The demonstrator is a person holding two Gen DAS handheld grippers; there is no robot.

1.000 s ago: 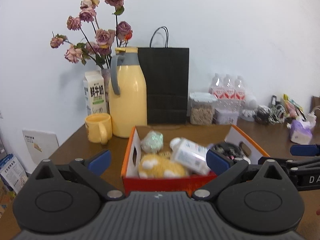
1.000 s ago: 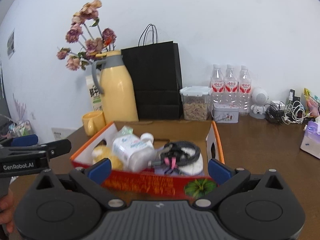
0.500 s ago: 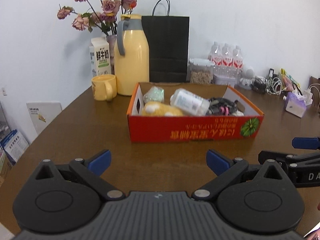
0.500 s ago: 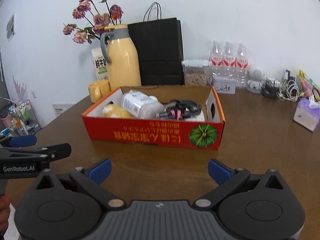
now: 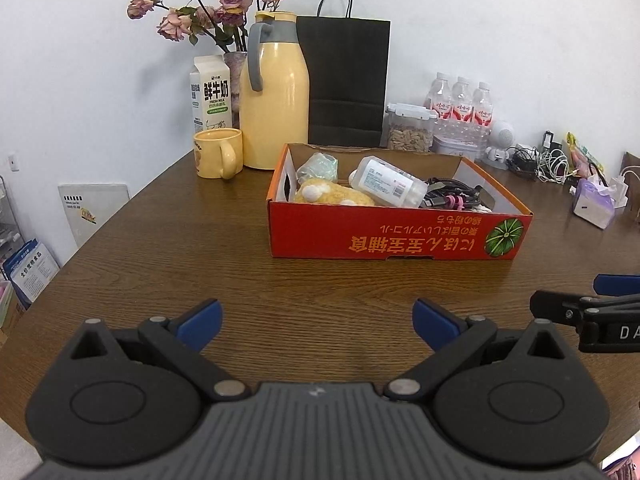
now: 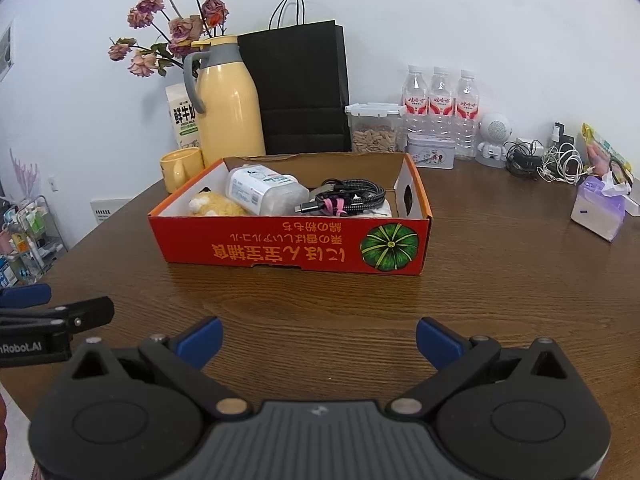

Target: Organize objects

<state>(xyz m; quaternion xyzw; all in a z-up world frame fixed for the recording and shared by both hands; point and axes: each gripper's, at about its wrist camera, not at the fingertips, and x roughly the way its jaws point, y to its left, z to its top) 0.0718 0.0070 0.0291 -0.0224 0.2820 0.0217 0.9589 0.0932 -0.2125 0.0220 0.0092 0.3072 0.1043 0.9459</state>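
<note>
Red cardboard box (image 5: pixel 394 236) sits on the brown wooden table (image 5: pixel 200 256), out ahead of both my claws and apart from them, long printed side facing me. Contents, from the left wrist view: yellow plush toy (image 5: pixel 334 195) at the left end, a pale green crumpled packet (image 5: pixel 319 165) behind it, white bottle (image 5: pixel 390 187) lying on its side mid-box, coiled black cable (image 5: pixel 454 197) with a pink tie at the right. My left gripper (image 5: pixel 316 322) is spread wide over bare tabletop, blue pads well apart, holding nothing. My right gripper (image 6: pixel 318 340) is likewise wide and holds nothing, low over the table near its front edge. Behind the box: yellow mug (image 5: pixel 218 153), yellow thermos jug (image 5: pixel 276 112), milk carton (image 5: pixel 211 94), black paper bag (image 5: pixel 346 80), vase of dried roses (image 5: pixel 216 8). Further right: three water bottles (image 6: pixel 440 100) and a purple tissue pack (image 6: pixel 598 212).
</note>
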